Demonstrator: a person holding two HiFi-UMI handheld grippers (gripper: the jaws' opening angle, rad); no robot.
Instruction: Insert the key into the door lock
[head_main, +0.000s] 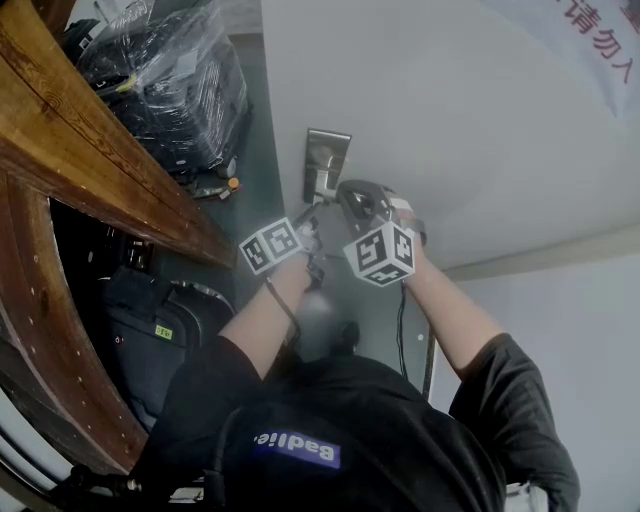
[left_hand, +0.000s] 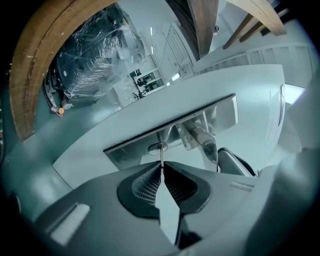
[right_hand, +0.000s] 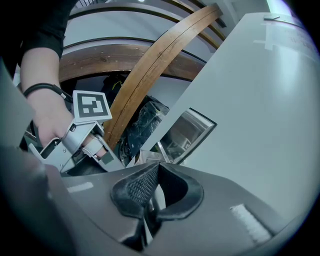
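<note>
Key at the keyhole

Key (left_hand: 161, 156) was pinched between the left gripper's (left_hand: 161, 167) almost closed jaws. Its tip touched the round keyhole (left_hand: 158, 148) in the shiny lock plate (left_hand: 127, 152) on the white door (left_hand: 125, 120). The door handle (left_hand: 197, 135) stuck out just beside it. The right gripper's (right_hand: 156, 167) jaws were squeezed together near the plate.

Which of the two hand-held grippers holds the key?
The left hand-held gripper: its jaws pinch the key, whose tip meets the keyhole. The right hand-held gripper has its jaws together, with no key.
</note>
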